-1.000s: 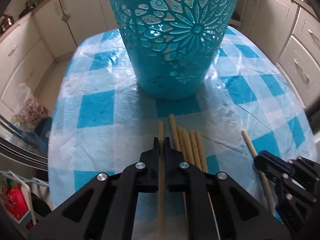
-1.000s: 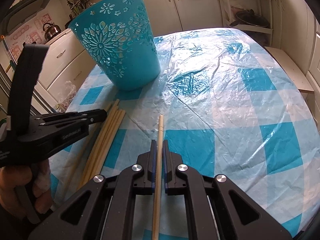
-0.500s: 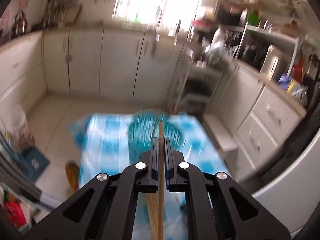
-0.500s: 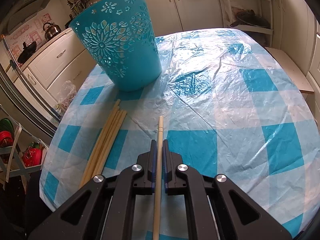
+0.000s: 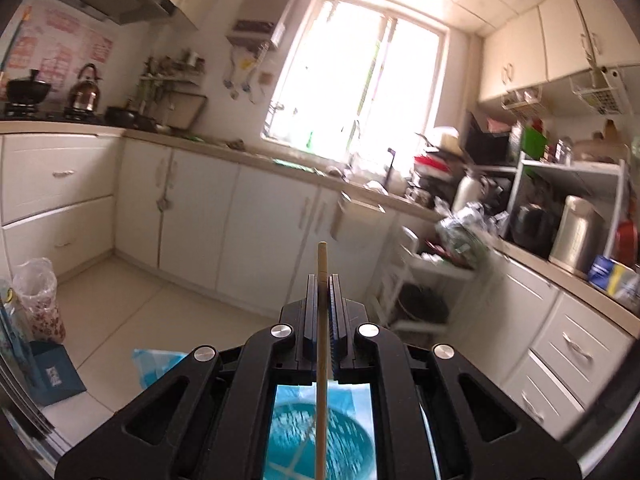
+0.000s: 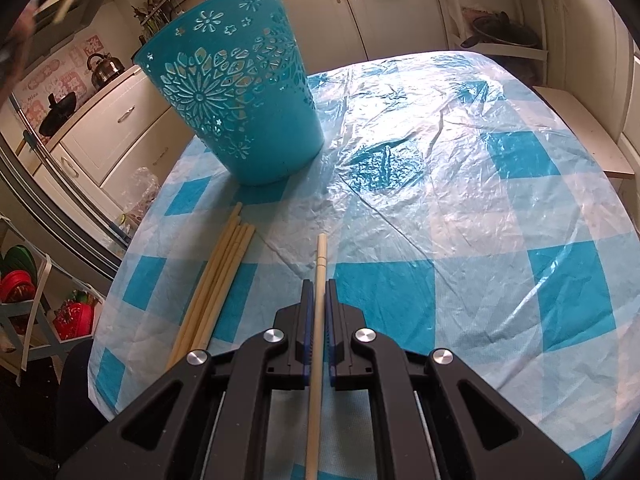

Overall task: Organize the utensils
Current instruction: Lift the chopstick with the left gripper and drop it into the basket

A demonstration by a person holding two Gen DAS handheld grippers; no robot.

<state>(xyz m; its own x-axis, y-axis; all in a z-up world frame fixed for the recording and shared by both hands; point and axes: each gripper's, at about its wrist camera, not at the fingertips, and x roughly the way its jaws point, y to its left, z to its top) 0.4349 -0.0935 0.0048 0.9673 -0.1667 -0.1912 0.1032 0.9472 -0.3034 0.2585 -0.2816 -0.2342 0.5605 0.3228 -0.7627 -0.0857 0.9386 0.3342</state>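
Observation:
My left gripper [image 5: 321, 280] is shut on a wooden chopstick [image 5: 321, 264] and is raised high, tilted up toward the kitchen. The teal cut-out basket [image 5: 344, 444] shows below it between the arms. My right gripper [image 6: 317, 286] is shut on another chopstick [image 6: 320, 256] low over the checked table. The basket [image 6: 236, 100] stands upright at the back left in the right wrist view. A bundle of several chopsticks [image 6: 218, 280] lies on the tablecloth left of my right gripper.
The blue and white checked tablecloth [image 6: 460, 200] covers the table under wrinkled plastic. White cabinets [image 5: 256, 232] and a cluttered counter [image 5: 460, 216] surround the table. A shelf rack [image 6: 504, 32] stands behind it.
My left gripper has lifted its chopstick off the table and swung up above the basket, leaving the right wrist view. My right gripper has stayed put, holding its chopstick.

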